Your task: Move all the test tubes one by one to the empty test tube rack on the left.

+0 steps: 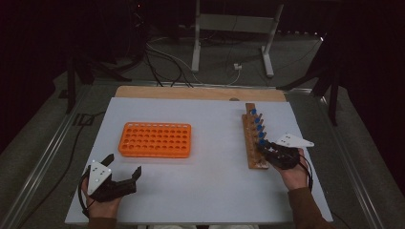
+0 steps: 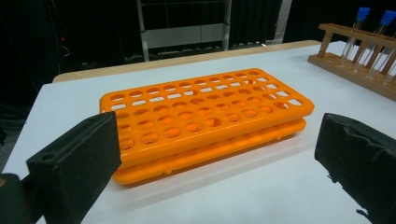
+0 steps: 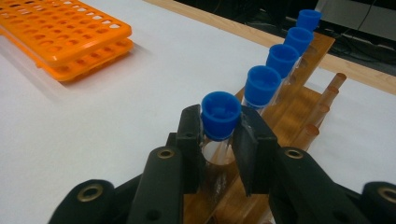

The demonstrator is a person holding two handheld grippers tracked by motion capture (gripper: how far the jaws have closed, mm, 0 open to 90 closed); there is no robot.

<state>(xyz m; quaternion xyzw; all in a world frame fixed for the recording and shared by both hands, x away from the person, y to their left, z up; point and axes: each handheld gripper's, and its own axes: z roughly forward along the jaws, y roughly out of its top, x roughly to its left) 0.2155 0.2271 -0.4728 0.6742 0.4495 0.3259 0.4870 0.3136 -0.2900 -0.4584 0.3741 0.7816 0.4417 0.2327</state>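
A wooden rack (image 1: 252, 138) at the table's right holds a row of several clear test tubes with blue caps (image 3: 281, 58). My right gripper (image 1: 265, 147) is at the rack's near end, shut on the nearest tube (image 3: 219, 109); in the right gripper view its pads (image 3: 194, 135) press on the glass just below the cap, and the tube stands upright in the rack. An orange tube rack (image 1: 154, 139) with empty holes lies left of centre. My left gripper (image 1: 124, 163) is near the front left, open, with nothing between its jaws, and points at the orange rack (image 2: 205, 112).
The white tabletop (image 1: 215, 176) has a wooden strip along its far edge (image 1: 191, 93). Beyond it are a metal stand (image 1: 234, 28) and cables on a dark floor. Bare pegs (image 3: 327, 100) line the wooden rack's other side.
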